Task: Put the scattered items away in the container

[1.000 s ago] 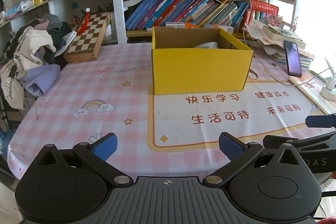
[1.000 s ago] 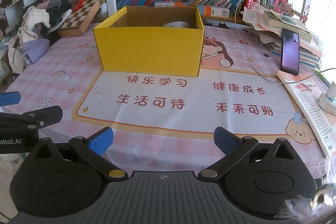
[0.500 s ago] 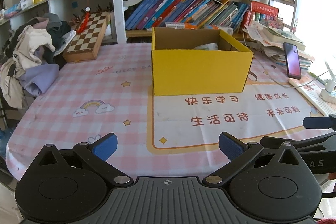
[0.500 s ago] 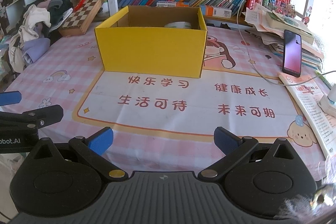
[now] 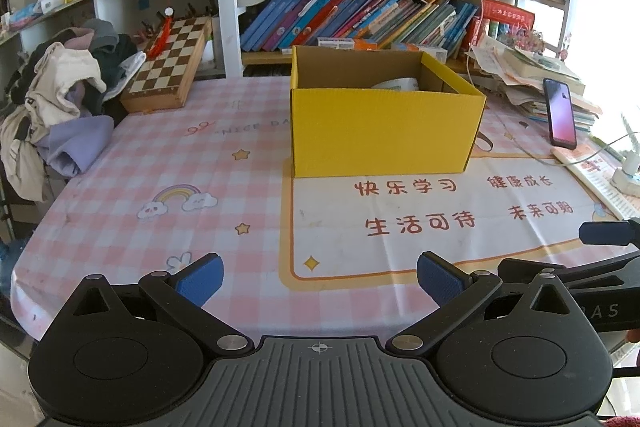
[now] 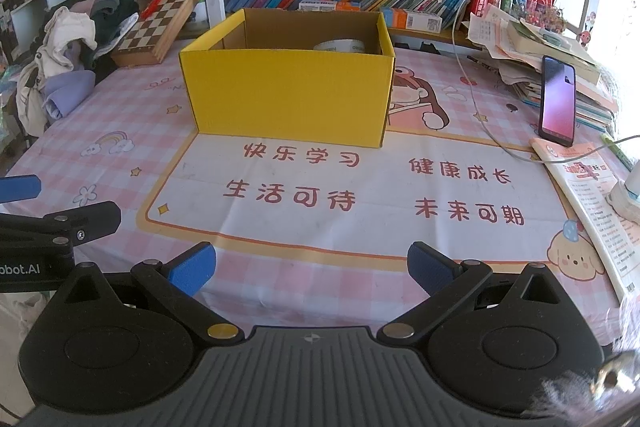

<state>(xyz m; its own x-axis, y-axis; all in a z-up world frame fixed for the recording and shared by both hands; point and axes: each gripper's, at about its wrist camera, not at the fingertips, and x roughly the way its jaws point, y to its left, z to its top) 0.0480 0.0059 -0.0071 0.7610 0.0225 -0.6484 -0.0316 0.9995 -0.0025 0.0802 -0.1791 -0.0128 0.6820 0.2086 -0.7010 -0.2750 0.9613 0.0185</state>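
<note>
A yellow cardboard box [image 5: 384,131] [image 6: 288,99] stands open-topped on the pink checked tablecloth, far ahead of both grippers. Inside it, near the back right corner, shows the top of a white tape roll [image 5: 398,84] [image 6: 339,46]; whatever else the box holds is hidden by its walls. My left gripper [image 5: 319,277] hangs open over the table's near edge with nothing between its blue pads. To its right, my right gripper [image 6: 311,267] is open and empty too. Each gripper's fingers show at the edge of the other's view.
A wooden chessboard [image 5: 168,67] leans at the back left beside a heap of clothes [image 5: 60,99]. Bookshelves [image 5: 352,15] run behind the box. A phone [image 6: 557,99] leans on stacked books and papers at the right, with a cable [image 6: 492,135] and a booklet [image 6: 588,203] nearby.
Both grippers have drifted back a little from the box; their jaws stay open and empty. Nothing on the table has moved.
</note>
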